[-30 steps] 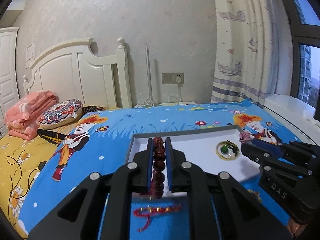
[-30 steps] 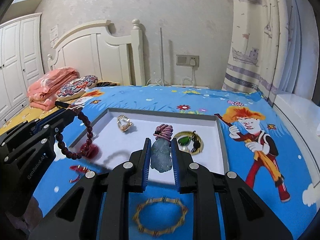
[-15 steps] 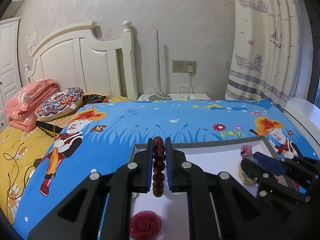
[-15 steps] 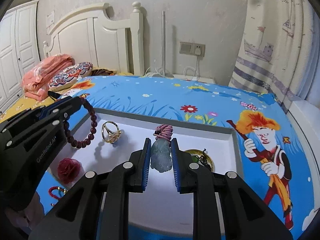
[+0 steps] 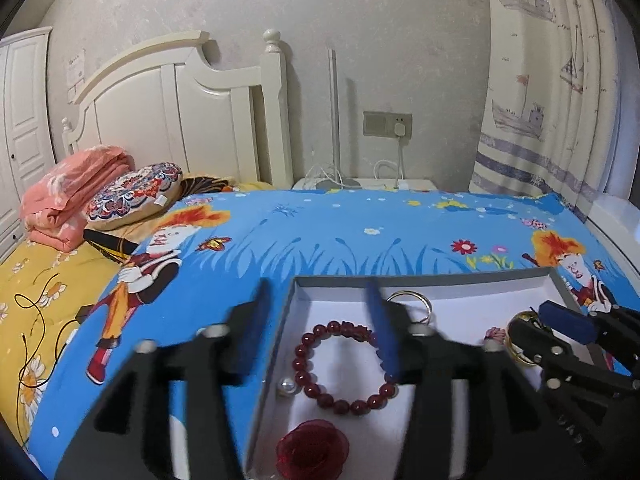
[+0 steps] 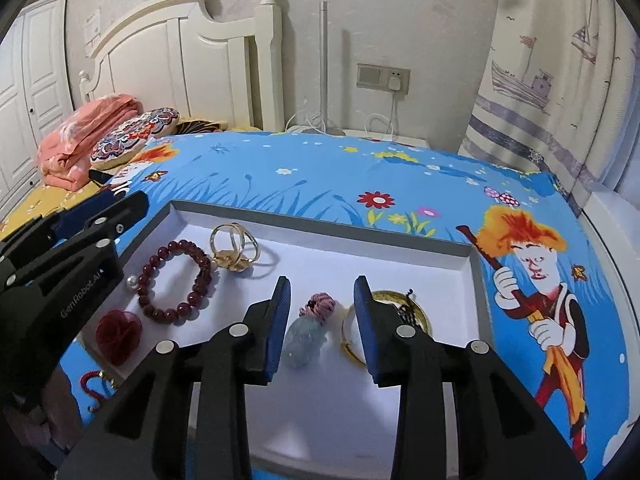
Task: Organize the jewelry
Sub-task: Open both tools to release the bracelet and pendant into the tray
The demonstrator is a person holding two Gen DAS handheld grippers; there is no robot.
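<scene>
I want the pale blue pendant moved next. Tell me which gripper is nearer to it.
Right. The right gripper is open with the pale blue pendant lying in the tray between its fingers. The left gripper, also open, sits over the red bead bracelet at the tray's left side.

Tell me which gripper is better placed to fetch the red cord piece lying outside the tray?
Left, probably. The red cord piece lies by the tray's left edge, near the open left gripper. The right gripper, also open, straddles the pale pendant farther right.
</scene>
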